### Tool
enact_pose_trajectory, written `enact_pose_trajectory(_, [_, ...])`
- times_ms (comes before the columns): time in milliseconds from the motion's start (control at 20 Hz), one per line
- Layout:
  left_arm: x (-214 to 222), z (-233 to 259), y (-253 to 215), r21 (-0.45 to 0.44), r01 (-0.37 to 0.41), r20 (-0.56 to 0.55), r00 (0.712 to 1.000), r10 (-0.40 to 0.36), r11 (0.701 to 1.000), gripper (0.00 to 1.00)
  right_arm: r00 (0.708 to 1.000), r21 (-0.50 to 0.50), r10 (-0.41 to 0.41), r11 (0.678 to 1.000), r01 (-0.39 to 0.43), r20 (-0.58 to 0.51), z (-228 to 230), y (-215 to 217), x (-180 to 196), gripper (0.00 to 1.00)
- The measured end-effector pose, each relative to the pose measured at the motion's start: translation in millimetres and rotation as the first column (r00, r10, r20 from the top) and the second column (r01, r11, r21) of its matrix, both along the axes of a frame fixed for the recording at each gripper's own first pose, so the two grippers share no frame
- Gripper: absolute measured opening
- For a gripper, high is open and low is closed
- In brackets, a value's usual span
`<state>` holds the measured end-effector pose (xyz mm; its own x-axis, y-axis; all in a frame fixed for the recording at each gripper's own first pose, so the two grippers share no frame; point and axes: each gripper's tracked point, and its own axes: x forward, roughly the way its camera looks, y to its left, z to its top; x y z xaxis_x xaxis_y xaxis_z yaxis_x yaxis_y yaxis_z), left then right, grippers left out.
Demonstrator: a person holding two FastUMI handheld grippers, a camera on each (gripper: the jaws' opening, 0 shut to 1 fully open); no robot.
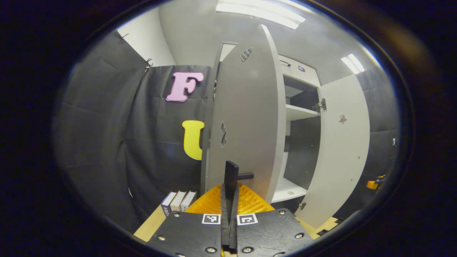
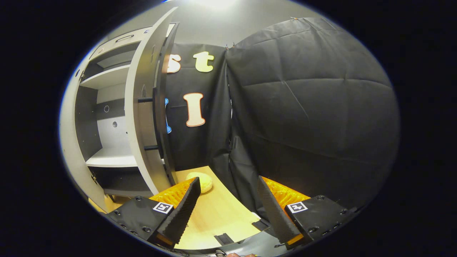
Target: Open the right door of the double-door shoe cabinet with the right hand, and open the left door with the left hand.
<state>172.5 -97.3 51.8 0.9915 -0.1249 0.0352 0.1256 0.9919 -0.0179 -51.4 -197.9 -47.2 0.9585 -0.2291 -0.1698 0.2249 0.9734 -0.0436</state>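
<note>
In the left gripper view, my left hand-held gripper [image 1: 229,200] sits at the bottom centre of the frame with its two fingers pressed together on the black bar handle [image 1: 231,175] of the pale grey left door [image 1: 250,121] of the shoe cabinet. The handle's short stub reaches right to the door face just above my fingertips. That door stands swung open, edge toward me, filling the middle of the frame. To its right I see the cabinet's white shelves [image 1: 298,112] and dark interior, and farther right the pale grey right door [image 1: 344,142], also swung open, with a metal hinge at its upper left edge. At the lower left, three books [image 1: 178,201] stand upright on the light wooden counter [image 1: 151,225] beside the foot of the left door.

In the right gripper view, my right hand-held gripper [image 2: 228,210] is at the bottom of the frame, fingers spread wide apart and holding nothing. The right door [image 2: 142,107] curves up the left of the frame, open, its long black handle [image 2: 157,121] standing off its face. A pale yellow round object [image 2: 201,181] lies on the counter [image 2: 217,214] just beyond my left fingertip, near the door's foot.
</note>
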Motion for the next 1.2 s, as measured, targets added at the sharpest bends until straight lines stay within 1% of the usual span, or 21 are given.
enact_pose_trajectory(50, [0, 0, 5, -0.010, -0.007, 0.002, 1.000, 0.007, 1.000, 0.02, 1.000, -0.003, 0.003, 1.000, -0.003, 0.002, 1, 2, 0, 1.00])
enact_pose_trajectory(100, [0, 0, 8, -0.027, -0.020, 0.004, 1.000, 0.020, 0.999, 0.02, 1.000, -0.006, 0.007, 1.000, -0.007, 0.004, 2, 3, 0, 0.96])
enact_pose_trajectory(200, [2, 1, 18, -0.057, -0.066, 0.003, 0.998, 0.067, 0.996, 0.02, 1.000, -0.007, 0.019, 1.000, -0.018, 0.003, 1, 4, 0, 0.96])
enact_pose_trajectory(250, [4, 4, 27, -0.055, -0.097, 0.008, 0.995, 0.097, 0.994, 0.02, 1.000, -0.008, 0.026, 1.000, -0.026, -0.001, 2, 6, -2, 0.96])
enact_pose_trajectory(300, [4, 2, 31, -0.056, -0.096, 0.005, 0.995, 0.096, 0.994, 0.02, 1.000, -0.011, 0.032, 0.999, -0.032, 0.000, 2, 7, -2, 0.97])
enact_pose_trajectory(350, [3, 3, 22, -0.085, -0.055, 0.003, 0.998, 0.056, 0.995, 0.02, 0.999, -0.016, 0.037, 0.999, -0.037, 0.000, 3, 8, -2, 1.00])
enact_pose_trajectory(400, [0, 4, 14, -0.101, -0.037, 0.005, 0.999, 0.038, 0.994, 0.03, 0.999, -0.025, 0.040, 0.999, -0.040, 0.000, 4, 9, -2, 0.96])
enact_pose_trajectory(450, [-1, 2, 14, -0.082, -0.048, 0.005, 0.999, 0.049, 0.995, 0.02, 0.999, -0.033, 0.041, 0.999, -0.041, 0.001, 6, 10, -3, 1.00])
enact_pose_trajectory(500, [-3, 2, 19, -0.049, -0.060, 0.012, 0.998, 0.061, 0.997, 0.02, 0.999, -0.036, 0.043, 0.998, -0.043, 0.001, 7, 13, -5, 0.96])
enact_pose_trajectory(600, [-4, -4, 21, 0.003, -0.079, 0.009, 0.997, 0.079, 0.997, 0.01, 0.999, -0.032, 0.041, 0.999, -0.041, -0.003, 7, 15, -10, 0.96])
enact_pose_trajectory(700, [0, -7, 19, 0.028, -0.084, -0.001, 0.996, 0.084, 0.996, 0.02, 0.999, -0.005, 0.047, 0.999, -0.047, -0.004, 8, 20, -16, 0.96])
enact_pose_trajectory(800, [-2, -5, 20, 0.036, -0.096, -0.004, 0.995, 0.096, 0.995, 0.02, 0.999, -0.012, 0.052, 0.999, -0.052, -0.004, 8, 20, -15, 1.00])
enact_pose_trajectory(850, [-3, -2, 19, 0.031, -0.099, -0.005, 0.995, 0.099, 0.995, 0.02, 0.999, -0.023, 0.054, 0.998, -0.054, -0.007, 8, 18, -12, 1.00])
enact_pose_trajectory(900, [-6, 1, 22, 0.022, -0.116, -0.008, 0.993, 0.116, 0.993, 0.02, 0.998, -0.026, 0.060, 0.998, -0.060, -0.008, 8, 18, -11, 0.96])
enact_pose_trajectory(950, [-10, 4, 25, 0.013, -0.134, -0.015, 0.991, 0.134, 0.991, 0.01, 0.997, -0.001, 0.072, 0.997, -0.072, 0.002, 10, 23, -8, 0.97])
enact_pose_trajectory(1000, [-13, 6, 27, 0.002, -0.146, -0.023, 0.989, 0.146, 0.989, 0.01, 0.994, 0.040, 0.107, 0.993, -0.108, 0.020, 12, 34, -7, 0.96])
enact_pose_trajectory(1050, [-18, 9, 28, -0.006, -0.164, -0.029, 0.986, 0.164, 0.986, 0.02, 0.991, 0.074, 0.134, 0.988, -0.136, 0.029, 14, 43, -3, 0.99])
enact_pose_trajectory(1100, [-26, 10, 32, -0.006, -0.192, -0.029, 0.981, 0.191, 0.981, 0.01, 0.988, 0.089, 0.153, 0.984, -0.155, 0.029, 11, 48, -1, 0.98])
enact_pose_trajectory(1150, [-33, 14, 36, -0.001, -0.226, -0.020, 0.974, 0.226, 0.974, 0.01, 0.985, 0.087, 0.168, 0.982, -0.170, 0.030, 11, 50, 0, 0.92])
enact_pose_trajectory(1200, [-46, 13, 33, 0.011, -0.250, -0.006, 0.968, 0.250, 0.968, 0.03, 0.982, 0.070, 0.184, 0.980, -0.186, 0.036, 11, 51, -2, 0.98])
